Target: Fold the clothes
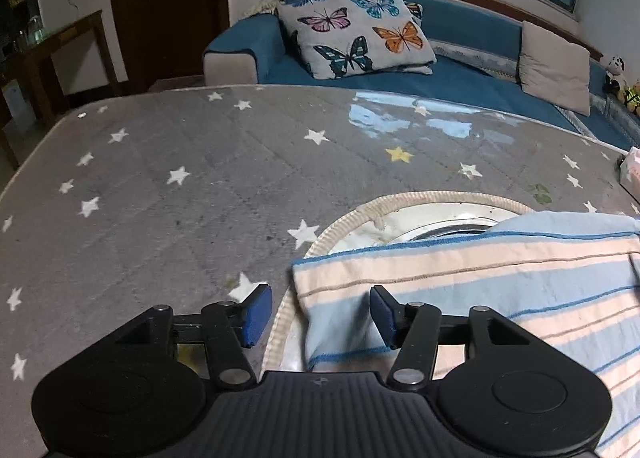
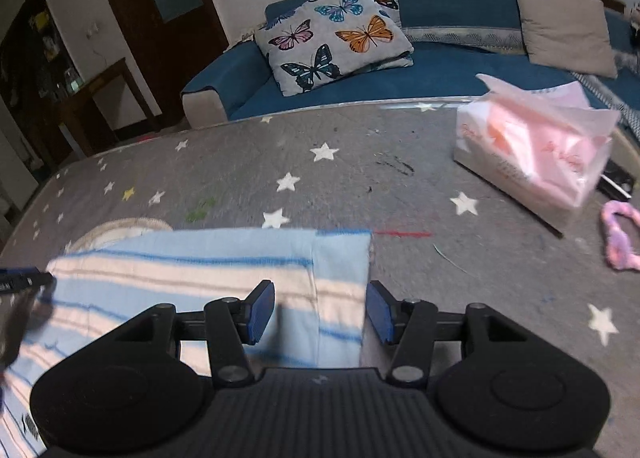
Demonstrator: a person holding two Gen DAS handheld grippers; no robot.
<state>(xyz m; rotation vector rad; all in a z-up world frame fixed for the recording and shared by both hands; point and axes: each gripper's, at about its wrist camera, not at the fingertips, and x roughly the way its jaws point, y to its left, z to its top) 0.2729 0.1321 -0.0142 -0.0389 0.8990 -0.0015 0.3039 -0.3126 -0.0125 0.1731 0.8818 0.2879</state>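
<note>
A folded striped cloth in light blue, cream and tan [image 1: 500, 282] is laid on the grey star-printed table cover [image 1: 168, 193], partly over a round rope-rimmed mat [image 1: 400, 203]. The left gripper [image 1: 320, 316] and right gripper [image 2: 320, 312] are held partly open over the cloth's corners; nothing is clamped. A soft pink tissue pack [image 2: 536, 149] with tissue protruding stands well apart.

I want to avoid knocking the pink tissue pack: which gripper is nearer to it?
Right. The right gripper is at the striped cloth's right edge, with the tissue pack ahead to its right. The left gripper is at the cloth's far left corner.
</note>
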